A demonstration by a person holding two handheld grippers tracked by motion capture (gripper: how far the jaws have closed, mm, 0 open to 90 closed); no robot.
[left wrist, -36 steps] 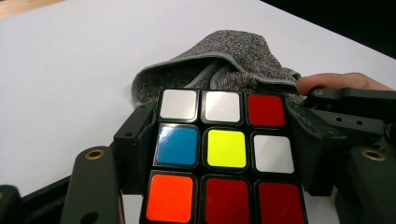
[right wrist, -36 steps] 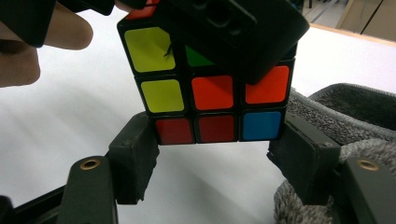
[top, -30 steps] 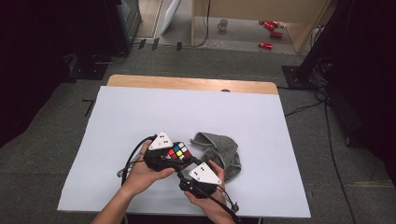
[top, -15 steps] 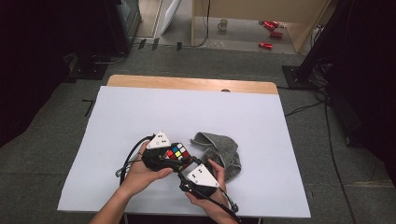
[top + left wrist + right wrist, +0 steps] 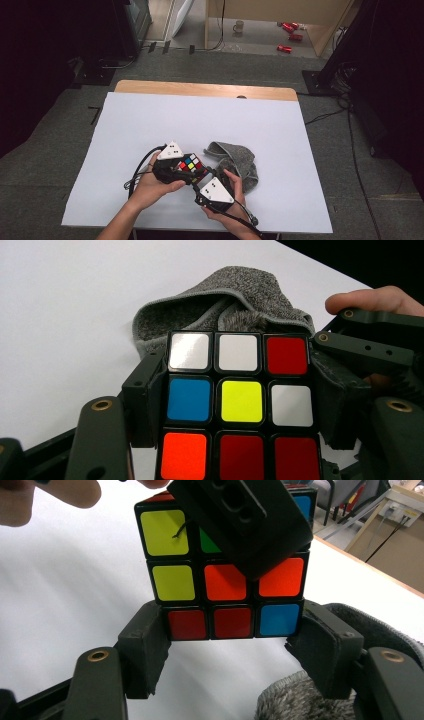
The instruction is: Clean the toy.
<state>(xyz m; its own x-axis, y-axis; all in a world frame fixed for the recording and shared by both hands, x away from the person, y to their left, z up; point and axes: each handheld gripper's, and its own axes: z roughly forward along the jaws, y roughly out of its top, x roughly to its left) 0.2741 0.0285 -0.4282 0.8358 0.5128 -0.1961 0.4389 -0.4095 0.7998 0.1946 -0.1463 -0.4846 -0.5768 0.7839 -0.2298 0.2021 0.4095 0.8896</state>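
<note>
Item: black-framed plastic puzzle cube with coloured stickers (image 5: 191, 164), held above the white table sheet (image 5: 150, 120), clamped between the jaws of both grippers. Left gripper (image 5: 235, 405) pinches two opposite sides; right gripper (image 5: 232, 625) clasps one end layer. Step, as judged: twisting a layer. Next move calls for turning one wrist against the other. Grey knitted cloth (image 5: 235, 160) lies just beyond the right gripper.

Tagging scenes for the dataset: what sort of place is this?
Likely a lab or workshop recording bay: a wooden table under a white sheet, grey carpet floor, cables and dark stands around it.
</note>
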